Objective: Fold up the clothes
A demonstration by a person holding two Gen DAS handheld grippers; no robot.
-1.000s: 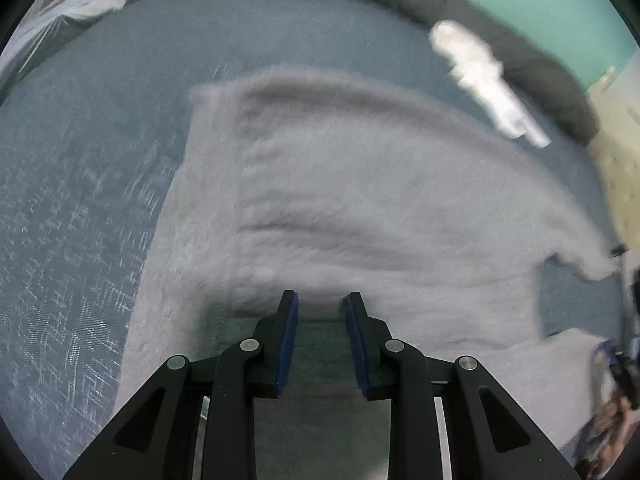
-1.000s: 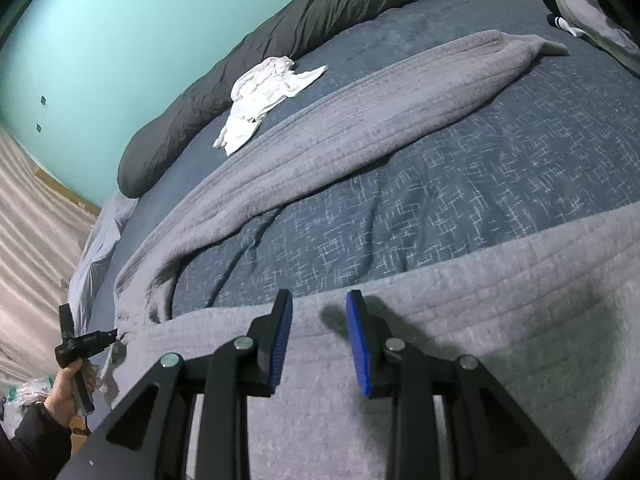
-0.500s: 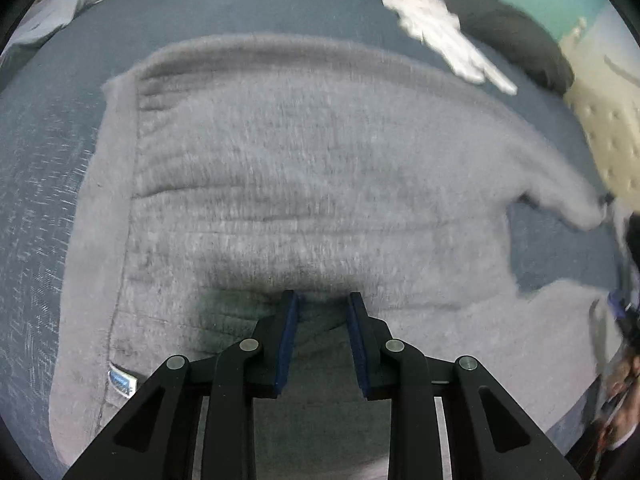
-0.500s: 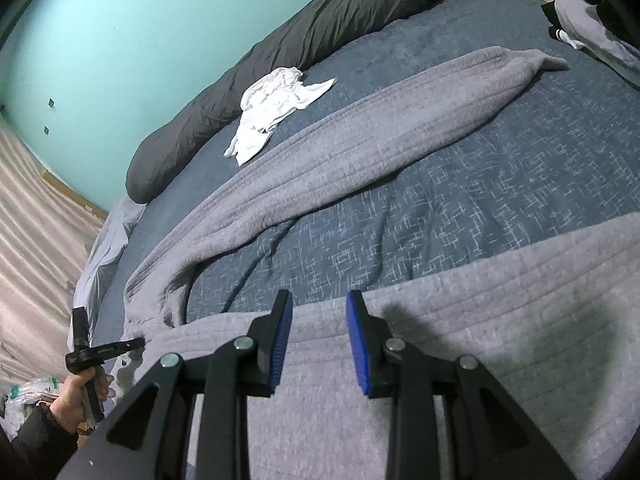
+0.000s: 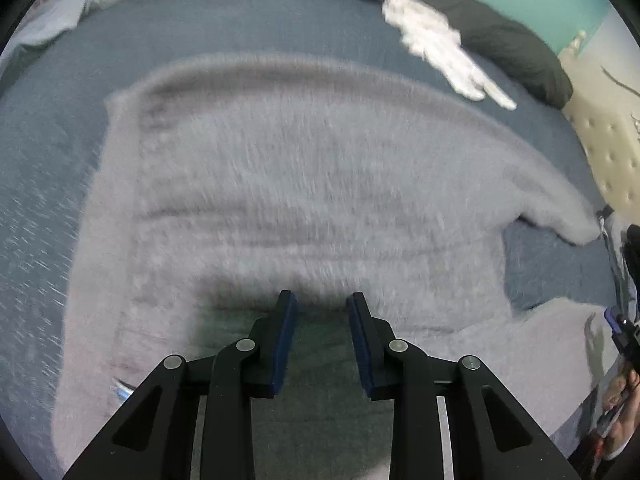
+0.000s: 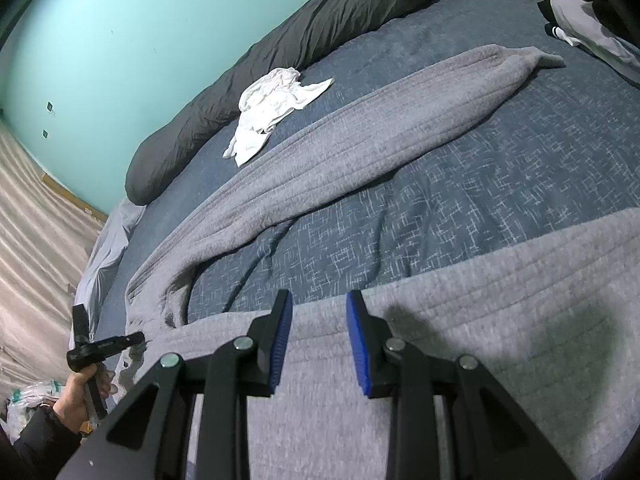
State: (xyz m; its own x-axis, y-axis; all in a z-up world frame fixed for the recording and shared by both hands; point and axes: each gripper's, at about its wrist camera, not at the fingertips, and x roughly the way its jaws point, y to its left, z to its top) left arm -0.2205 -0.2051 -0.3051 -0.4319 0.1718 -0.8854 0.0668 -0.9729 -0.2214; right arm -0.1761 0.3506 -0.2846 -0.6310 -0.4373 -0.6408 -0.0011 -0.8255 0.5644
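Meanwhile, a grey sweater point(image 5: 304, 184) lies spread flat on the blue bedspread point(image 6: 500, 184), its body ahead of the left gripper point(image 5: 322, 304) and both sleeves stretched out away from the body. One sleeve point(image 6: 360, 148) runs far ahead of the right gripper point(image 6: 319, 302), tapering toward the headboard; the other passes directly under that gripper's blue pads. Both tools hover just above the knit with jaws parted and nothing between them, so neither has a hold on the fabric. No fold shows anywhere on the garment: body and sleeves lie open, and the folding of this piece looks to be all ahead, though the left view is blurred and a low crease could be missed. A crumpled white garment point(image 6: 272, 116) sits well beyond the far sleeve, just short of the dark duvet roll point(image 6: 280, 60), also unfolded. The person's left hand point(image 6: 82, 396) shows at the right view's lower left, gripping its tool
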